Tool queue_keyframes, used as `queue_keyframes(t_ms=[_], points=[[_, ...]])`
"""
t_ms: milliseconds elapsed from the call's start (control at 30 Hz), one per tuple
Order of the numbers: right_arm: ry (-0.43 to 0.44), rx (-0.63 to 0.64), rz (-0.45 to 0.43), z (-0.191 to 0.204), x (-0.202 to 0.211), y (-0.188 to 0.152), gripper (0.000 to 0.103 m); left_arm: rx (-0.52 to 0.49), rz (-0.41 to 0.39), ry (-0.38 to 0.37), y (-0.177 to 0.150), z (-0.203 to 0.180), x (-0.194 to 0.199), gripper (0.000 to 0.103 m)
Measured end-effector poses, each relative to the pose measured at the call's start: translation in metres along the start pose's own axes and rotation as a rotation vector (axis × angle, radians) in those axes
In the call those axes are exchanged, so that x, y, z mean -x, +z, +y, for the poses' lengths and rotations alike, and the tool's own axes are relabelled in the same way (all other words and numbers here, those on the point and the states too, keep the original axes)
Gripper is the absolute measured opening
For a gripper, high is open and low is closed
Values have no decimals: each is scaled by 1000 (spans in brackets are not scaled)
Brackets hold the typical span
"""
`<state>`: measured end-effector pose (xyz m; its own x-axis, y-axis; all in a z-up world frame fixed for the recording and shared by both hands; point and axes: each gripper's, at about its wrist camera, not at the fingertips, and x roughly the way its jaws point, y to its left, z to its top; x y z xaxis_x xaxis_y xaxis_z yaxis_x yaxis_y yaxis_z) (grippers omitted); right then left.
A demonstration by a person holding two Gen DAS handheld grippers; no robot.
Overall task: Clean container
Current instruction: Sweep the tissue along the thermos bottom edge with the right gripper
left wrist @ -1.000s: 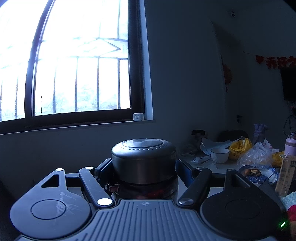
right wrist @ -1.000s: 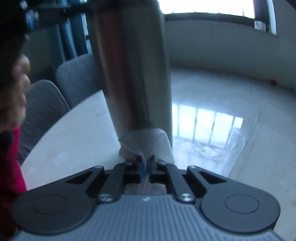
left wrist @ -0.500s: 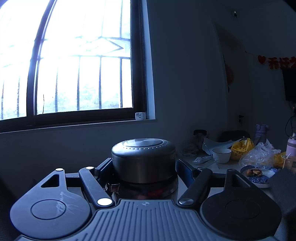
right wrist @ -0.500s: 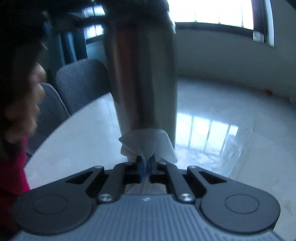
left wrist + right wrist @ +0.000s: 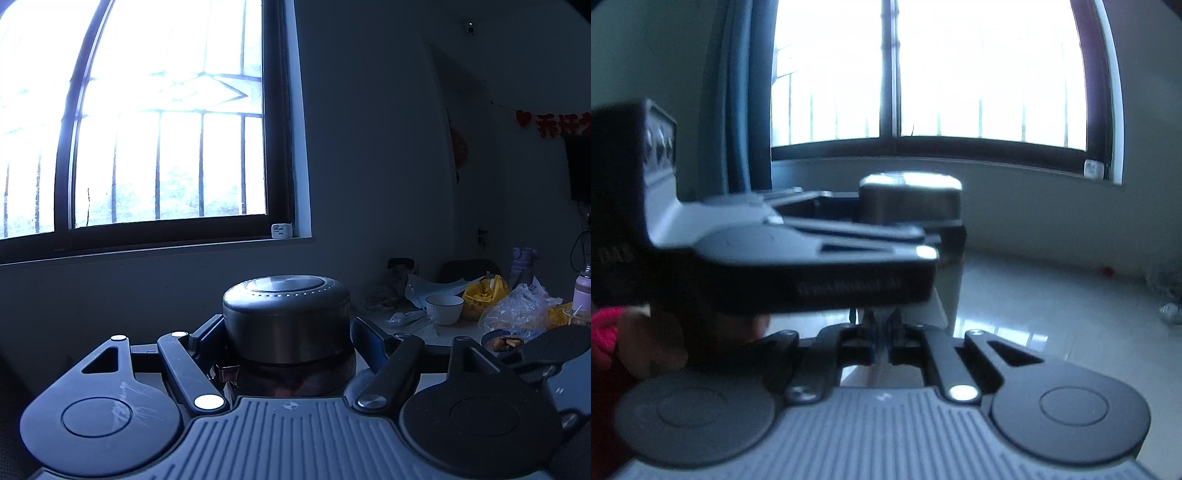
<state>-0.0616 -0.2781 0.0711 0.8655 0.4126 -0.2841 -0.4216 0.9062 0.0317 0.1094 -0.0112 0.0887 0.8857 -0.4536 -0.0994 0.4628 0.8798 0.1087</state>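
Note:
My left gripper is shut on a steel container, a tall metal flask with a dark round cap, held upright in the air. In the right wrist view the cap shows above the left gripper's body, and a strip of the flask wall shows below it. My right gripper is shut on a white paper tissue that lies against the flask's side, just under the left gripper. Most of the tissue is hidden.
A cluttered table at the right carries a white bowl, plastic bags, a blue dish and bottles. A barred window is behind. A glossy white tabletop lies below. My right gripper's body shows at the right edge.
My right gripper with the tissue has slid up the flask, from its lower part to just under the left gripper. The left gripper holds the flask still.

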Motion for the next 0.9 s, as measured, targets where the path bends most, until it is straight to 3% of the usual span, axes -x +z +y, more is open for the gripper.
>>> queue_keyframes(t_ms=[333,900], points=[[-20,-7,54,-1,-11,-14,4,-1,0,1,-1,1,0,75],[-3,-97,304,-5,-70,-81,4,-2,-1,3,-3,0,1,75]])
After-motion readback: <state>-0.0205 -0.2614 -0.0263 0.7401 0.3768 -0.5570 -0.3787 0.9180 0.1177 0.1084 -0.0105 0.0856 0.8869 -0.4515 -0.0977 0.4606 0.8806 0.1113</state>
